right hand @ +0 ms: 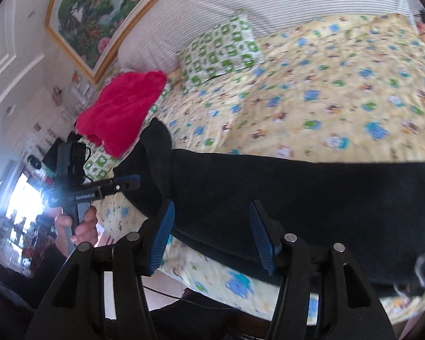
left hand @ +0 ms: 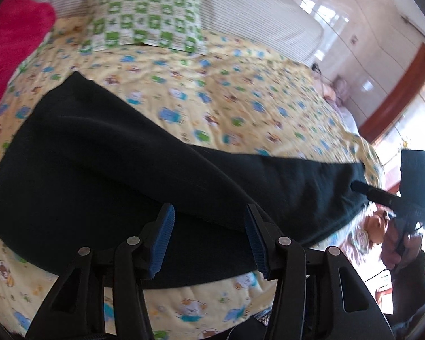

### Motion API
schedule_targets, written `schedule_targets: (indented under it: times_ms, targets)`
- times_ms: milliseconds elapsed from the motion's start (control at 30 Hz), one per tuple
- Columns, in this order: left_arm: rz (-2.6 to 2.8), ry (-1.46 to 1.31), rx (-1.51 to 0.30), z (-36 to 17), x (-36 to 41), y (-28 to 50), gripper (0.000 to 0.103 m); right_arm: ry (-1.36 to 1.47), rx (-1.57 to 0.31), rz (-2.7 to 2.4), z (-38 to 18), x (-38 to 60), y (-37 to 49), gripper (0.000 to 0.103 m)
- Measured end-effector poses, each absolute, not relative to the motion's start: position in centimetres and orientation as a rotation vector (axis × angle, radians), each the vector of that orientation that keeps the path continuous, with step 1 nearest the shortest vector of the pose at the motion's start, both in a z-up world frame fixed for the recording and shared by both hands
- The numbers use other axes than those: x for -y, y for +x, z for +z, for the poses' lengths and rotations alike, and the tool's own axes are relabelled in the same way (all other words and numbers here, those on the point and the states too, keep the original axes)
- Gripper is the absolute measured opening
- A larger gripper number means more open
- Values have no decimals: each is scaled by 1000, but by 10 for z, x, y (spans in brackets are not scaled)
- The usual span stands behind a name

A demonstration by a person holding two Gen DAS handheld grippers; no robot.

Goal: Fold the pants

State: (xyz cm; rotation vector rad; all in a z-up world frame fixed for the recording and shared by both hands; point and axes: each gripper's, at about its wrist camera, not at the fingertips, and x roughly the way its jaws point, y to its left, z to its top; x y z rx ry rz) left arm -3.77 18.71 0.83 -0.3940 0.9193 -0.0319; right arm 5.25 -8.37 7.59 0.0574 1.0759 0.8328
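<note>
The black pants [left hand: 121,170] lie flat along the near edge of the bed [left hand: 240,96], laid long for folding, and both the left gripper [left hand: 209,240] and right gripper [right hand: 212,235] hover above with jaws apart, holding nothing

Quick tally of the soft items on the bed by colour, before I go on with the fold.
Black: 1, the pants
Red: 1, the fluffy cloth near the bed's corner
Green-and-white check: 1, the pillow
Yellow cartoon print: 1, the bedspread underneath
Total: 4
</note>
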Motion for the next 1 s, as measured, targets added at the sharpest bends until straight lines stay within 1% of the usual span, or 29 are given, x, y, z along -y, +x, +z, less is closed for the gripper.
schedule_targets:
  times_ms: [233, 333, 400, 433, 533, 700, 767, 1000]
  targets:
    - [51, -496, -910, 16, -223, -33, 61, 40, -1127, 903, 64, 51, 63, 56]
    - [102, -538, -914, 22, -240, -24, 70, 47, -1154, 935, 56, 38, 65, 56]
    - [130, -563, -916, 27, -250, -16, 72, 47, -1169, 953, 51, 29, 66, 56]
    - [146, -574, -921, 29, -255, -11, 75, 43, -1177, 958, 47, 23, 66, 56]
    - [188, -602, -934, 34, -268, 6, 77, 37, -1198, 978, 37, 10, 68, 56]
    - [295, -648, -1001, 30, -291, 43, 77, 26, -1233, 1005, 22, -12, 74, 57]
    - [343, -645, -1031, 26, -298, 57, 77, 27, -1254, 1012, 15, -20, 78, 65]
    - [460, -554, -1207, 0, -306, 105, 77, 15, -1293, 1071, -3, -44, 82, 66]
